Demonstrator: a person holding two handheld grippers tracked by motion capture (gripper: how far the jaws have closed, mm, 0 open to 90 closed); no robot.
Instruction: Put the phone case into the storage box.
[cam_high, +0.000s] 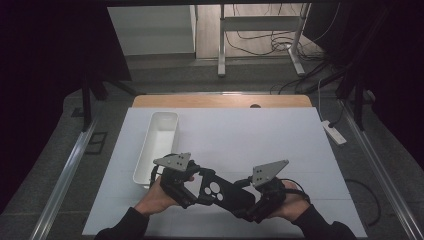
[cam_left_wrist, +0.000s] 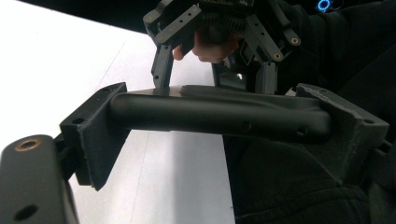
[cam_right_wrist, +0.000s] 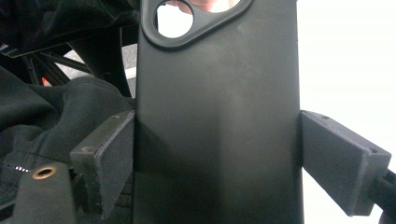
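Observation:
A black phone case (cam_high: 220, 190) with a camera cut-out hangs just above the white table cover (cam_high: 260, 135), near its front edge, held from both ends. My left gripper (cam_high: 197, 187) grips the end with the cut-out; in the left gripper view both pads press on the case's rim (cam_left_wrist: 219, 114), one at each side. My right gripper (cam_high: 247, 202) holds the other end; in the right gripper view its pads (cam_right_wrist: 107, 154) clamp the case's flat back (cam_right_wrist: 215, 116) from left and right. The right gripper (cam_left_wrist: 215, 74) also shows beyond the case in the left gripper view.
A long white bin (cam_high: 141, 155) stands at the left of the cover, right behind my left hand. The table's wooden far edge (cam_high: 220, 101) shows behind. A power strip (cam_high: 334, 132) lies on the floor at the right.

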